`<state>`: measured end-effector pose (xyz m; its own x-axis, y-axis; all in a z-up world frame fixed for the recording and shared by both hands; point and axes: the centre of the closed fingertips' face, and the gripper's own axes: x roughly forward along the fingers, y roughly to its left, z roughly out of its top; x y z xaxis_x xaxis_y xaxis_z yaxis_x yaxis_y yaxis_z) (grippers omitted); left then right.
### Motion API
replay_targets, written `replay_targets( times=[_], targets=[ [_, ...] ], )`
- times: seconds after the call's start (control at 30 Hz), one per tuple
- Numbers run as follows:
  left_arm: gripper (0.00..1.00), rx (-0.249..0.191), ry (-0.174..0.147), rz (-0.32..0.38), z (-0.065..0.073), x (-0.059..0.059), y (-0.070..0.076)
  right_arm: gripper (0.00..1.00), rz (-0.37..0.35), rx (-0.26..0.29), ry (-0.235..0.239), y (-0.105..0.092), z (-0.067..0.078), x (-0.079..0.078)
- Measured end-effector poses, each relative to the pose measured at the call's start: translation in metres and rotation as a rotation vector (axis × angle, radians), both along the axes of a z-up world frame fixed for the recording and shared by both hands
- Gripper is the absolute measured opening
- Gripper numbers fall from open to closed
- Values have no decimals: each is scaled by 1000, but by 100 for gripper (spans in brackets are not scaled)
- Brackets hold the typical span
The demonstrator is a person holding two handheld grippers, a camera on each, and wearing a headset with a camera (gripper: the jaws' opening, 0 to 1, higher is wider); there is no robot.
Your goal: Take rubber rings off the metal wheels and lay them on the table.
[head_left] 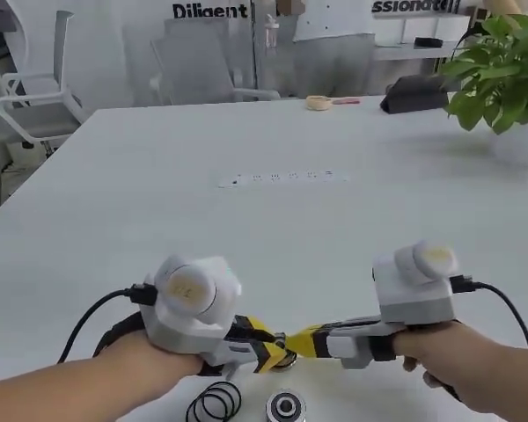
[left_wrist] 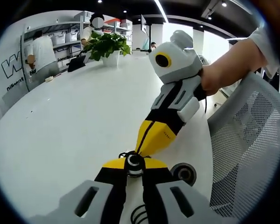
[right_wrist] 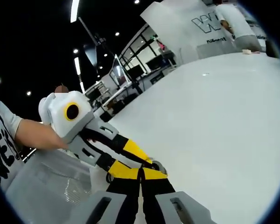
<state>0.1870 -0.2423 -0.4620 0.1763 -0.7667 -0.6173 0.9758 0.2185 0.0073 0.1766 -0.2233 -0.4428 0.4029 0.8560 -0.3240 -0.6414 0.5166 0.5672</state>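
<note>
Held wheel (head_left: 283, 356): small metal wheel, lifted just off the worktop (head_left: 246, 229), at the point where both pairs of jaws meet.
Left gripper (left_wrist: 133, 161): jaws narrow, yellow tips closed on either side of the held wheel (left_wrist: 134, 165). In the head view it (head_left: 268, 350) comes in from the left.
Right gripper (right_wrist: 141, 172): jaws drawn together, only a thin slit between them, tips touching the rim of the held wheel (right_wrist: 157, 167). Whether they pinch a ring cannot be told. In the left gripper view it (left_wrist: 142, 149) comes down onto the wheel from the upper right.
Loose rings (head_left: 216, 403): several black rubber rings overlapping flat on the worktop, just below and behind the left jaws (left_wrist: 139, 215).
Second wheel (head_left: 286, 407): lying flat on the worktop, just beside the loose rings, close under the meeting jaw tips (left_wrist: 183, 172).
Potted plant (head_left: 497, 70): at the far right edge of the worktop, well apart from both jaws.
</note>
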Motion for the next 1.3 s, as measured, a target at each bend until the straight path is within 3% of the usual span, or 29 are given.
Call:
replay_targets(
  times=[0.03,0.07,0.1,0.33,0.57,0.67,0.77,0.97,1.3],
  targets=[
    [7,0,-1,-1,0,0,0,0,-41,16,-37,1,7,8],
    [7,-1,0,-1,0,0,0,0,-29,-32,-35,0,4,5],
    [7,-3,1,-1,0,1,0,0,-18,-41,-47,-1,3,7],
    [7,-5,-10,-9,0,1,0,0,-56,-52,-28,-14,-6,10],
    [10,8,15,-8,1,-1,1,0,-84,-49,-12,-22,-6,11],
    [10,16,-11,-36,6,-3,4,0,-89,-39,-12,-22,-3,11],
    [11,-5,-13,-40,15,-3,7,0,-94,-21,-15,-20,3,12],
    [18,-51,-12,-26,32,-3,18,0,-104,11,-18,-19,12,13],
    [31,-108,-7,-5,58,-8,57,0,-73,43,-4,-7,21,9]
  ],
)
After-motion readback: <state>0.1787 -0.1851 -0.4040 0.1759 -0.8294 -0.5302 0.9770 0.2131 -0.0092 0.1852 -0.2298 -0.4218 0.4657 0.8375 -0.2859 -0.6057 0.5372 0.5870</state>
